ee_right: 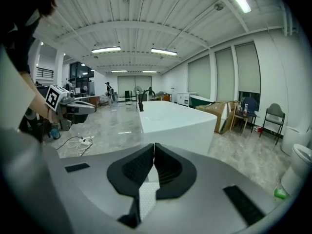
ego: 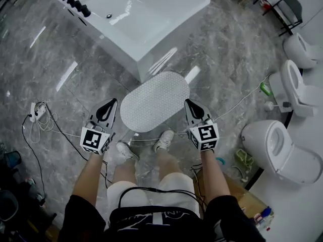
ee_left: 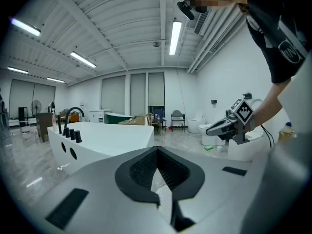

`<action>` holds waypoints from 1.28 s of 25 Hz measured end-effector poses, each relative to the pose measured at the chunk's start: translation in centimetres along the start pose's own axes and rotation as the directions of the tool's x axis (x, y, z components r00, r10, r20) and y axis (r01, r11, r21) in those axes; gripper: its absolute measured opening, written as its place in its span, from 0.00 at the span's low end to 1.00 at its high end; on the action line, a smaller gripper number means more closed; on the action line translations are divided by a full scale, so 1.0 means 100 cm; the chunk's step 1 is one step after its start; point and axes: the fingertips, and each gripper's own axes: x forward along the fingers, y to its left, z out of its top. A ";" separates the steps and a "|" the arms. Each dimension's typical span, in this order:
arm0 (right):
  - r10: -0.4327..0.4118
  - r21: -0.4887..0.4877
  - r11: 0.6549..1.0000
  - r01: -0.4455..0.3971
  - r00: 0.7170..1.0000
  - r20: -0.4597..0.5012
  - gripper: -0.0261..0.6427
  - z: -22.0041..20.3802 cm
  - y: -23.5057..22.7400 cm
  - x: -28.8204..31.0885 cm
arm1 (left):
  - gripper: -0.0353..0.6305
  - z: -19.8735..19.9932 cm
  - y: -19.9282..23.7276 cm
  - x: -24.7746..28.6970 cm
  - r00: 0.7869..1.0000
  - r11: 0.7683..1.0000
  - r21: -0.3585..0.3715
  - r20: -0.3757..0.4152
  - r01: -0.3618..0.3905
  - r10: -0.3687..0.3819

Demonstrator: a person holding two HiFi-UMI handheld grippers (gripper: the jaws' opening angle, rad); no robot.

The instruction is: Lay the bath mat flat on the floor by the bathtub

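Observation:
The white oval bath mat [ego: 154, 101] lies flat on the grey marble floor, just in front of the corner of the white bathtub [ego: 146, 14]. I hold both grippers up over its near end. The left gripper [ego: 112, 103] is at the mat's left edge and the right gripper [ego: 189, 102] at its right edge. Both are raised above the mat. In the left gripper view the left gripper [ee_left: 157, 150] has its black pads meeting at the tip. The right gripper [ee_right: 154, 145] looks the same in its own view. Through each slit behind the tips only dotted white mat shows.
Three white toilets [ego: 282, 145] stand along the right side, with a green bottle [ego: 266, 88] near them. A power strip with coiled cables [ego: 35, 112] lies on the floor at the left. My shoes [ego: 164, 139] stand just behind the mat, beside a thin cable.

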 end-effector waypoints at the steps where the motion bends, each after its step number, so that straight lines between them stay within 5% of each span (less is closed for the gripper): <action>1: 0.005 -0.008 1.000 -0.005 1.000 0.010 0.08 0.012 0.004 -0.011 | 0.07 0.012 -0.004 -0.008 1.000 1.000 0.005 0.003 -0.009 0.009; 10: -0.030 0.027 0.999 0.027 0.993 0.111 0.08 0.062 0.066 -0.110 | 0.07 0.081 -0.041 -0.103 0.992 0.993 -0.101 0.102 -0.063 0.073; 19: -0.014 -0.011 1.000 0.016 0.985 0.169 0.08 0.099 0.139 -0.189 | 0.07 0.121 -0.070 -0.195 0.989 0.997 -0.071 0.149 -0.004 0.015; 32: -0.025 0.010 1.000 0.023 0.955 0.296 0.08 0.138 0.193 -0.272 | 0.07 0.156 -0.097 -0.283 0.973 0.992 -0.111 0.214 -0.068 0.091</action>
